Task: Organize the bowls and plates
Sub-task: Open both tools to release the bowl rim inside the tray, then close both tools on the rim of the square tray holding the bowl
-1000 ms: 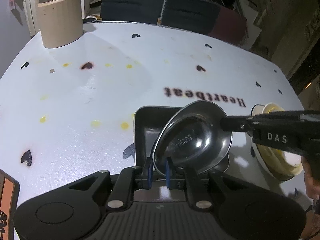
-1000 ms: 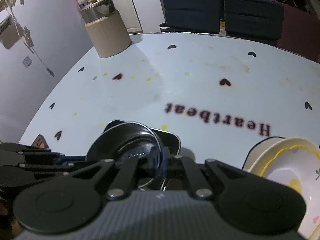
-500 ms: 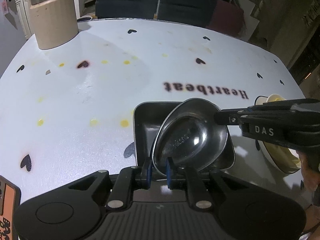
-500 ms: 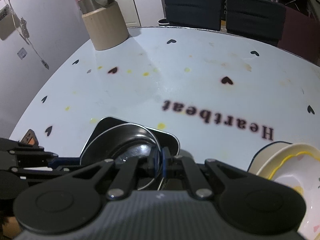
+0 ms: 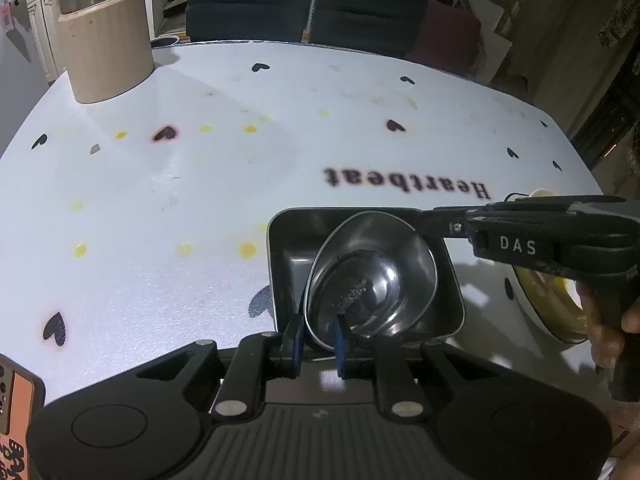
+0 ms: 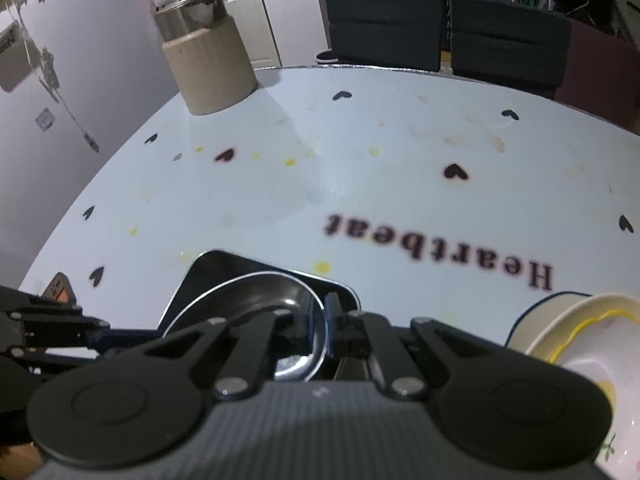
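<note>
Since the earlier frame: steel bowl point(image 5: 372, 276) has sunk from a steep tilt to sit lower and flatter inside the square black tray point(image 5: 288, 248). Left gripper point(image 5: 316, 336): blue pads straddle the bowl's near rim, jaws slightly parted; whether they press the metal cannot be told. Right gripper point(image 6: 318, 322): nearly shut, pads pinching the bowl's rim on the opposite side. Landmark: the tray, on a white table point(image 5: 200, 184) printed with hearts and "Heartbeat". Cream plates with yellow trim point(image 6: 580, 344): stacked just right of the tray. Beige cylindrical container point(image 5: 106, 44): far beyond the tray, at the table's back left corner.
</note>
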A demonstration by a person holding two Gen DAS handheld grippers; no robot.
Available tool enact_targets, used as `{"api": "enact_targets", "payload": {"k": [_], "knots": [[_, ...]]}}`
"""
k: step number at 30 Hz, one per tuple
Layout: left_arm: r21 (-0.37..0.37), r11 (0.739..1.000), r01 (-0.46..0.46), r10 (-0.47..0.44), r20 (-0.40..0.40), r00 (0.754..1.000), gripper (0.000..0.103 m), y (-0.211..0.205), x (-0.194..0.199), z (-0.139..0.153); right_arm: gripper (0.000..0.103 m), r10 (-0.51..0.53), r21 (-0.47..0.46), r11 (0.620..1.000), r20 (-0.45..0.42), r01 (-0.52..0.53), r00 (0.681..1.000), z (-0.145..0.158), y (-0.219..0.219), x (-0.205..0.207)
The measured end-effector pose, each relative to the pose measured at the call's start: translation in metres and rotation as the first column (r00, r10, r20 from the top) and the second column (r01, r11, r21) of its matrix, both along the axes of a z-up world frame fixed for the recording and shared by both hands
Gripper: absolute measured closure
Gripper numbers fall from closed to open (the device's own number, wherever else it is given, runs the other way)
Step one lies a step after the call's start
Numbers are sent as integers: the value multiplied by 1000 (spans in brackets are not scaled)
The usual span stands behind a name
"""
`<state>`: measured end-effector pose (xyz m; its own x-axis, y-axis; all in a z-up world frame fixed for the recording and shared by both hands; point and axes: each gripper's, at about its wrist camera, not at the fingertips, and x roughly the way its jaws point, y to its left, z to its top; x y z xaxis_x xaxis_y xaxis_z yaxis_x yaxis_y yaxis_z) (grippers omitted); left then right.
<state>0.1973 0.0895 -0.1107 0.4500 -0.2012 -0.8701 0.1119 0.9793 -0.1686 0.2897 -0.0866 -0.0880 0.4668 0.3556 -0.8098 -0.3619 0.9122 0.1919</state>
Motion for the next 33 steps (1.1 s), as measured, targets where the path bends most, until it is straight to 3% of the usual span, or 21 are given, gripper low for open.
{"api": "enact_targets", "payload": {"k": [8,13,15,21,33], "knots": [[-46,998,-31,34,53,998,78,9,2,19,89,-34,39,999,6,34,999,9,-14,1],[-35,997,-65,67,66,996,78,16,10,21,70,-44,58,997,-29,46,999,12,-25,-2],[-22,997,-75,76,63,995,78,19,13,18,68,-35,67,997,-44,38,998,12,-29,-6],[19,995,-101,100,44,994,78,28,23,8,68,-1,41,999,-111,5,994,2,-33,-14],[50,998,-31,30,4,1000,71,28,36,-10,68,-11,23,1000,-189,16,982,-17,-31,-18]]}}
